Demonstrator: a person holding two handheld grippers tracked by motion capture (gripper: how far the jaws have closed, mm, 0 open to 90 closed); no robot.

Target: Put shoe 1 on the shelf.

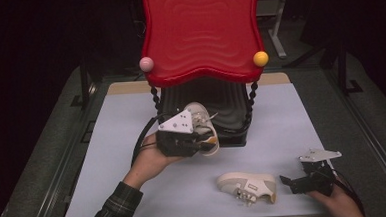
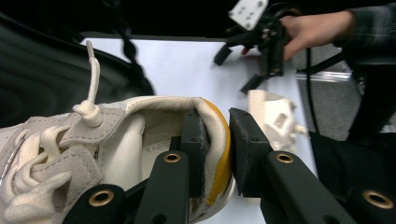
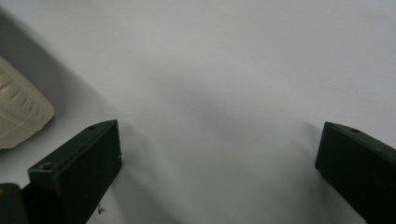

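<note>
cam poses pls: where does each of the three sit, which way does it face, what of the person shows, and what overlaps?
High view: above the person's side, facing forward and down on the table; both forearms show.
Left gripper view: rides the left tool, looking along its jaws at the held shoe's heel; the other hand shows farther off.
Right gripper view: rides the right tool, facing the tabletop.
Shared: the lying shoe.

In the left gripper view we see the held shoe point(image 2: 116, 154) cut by the left edge, its toe hidden.
</note>
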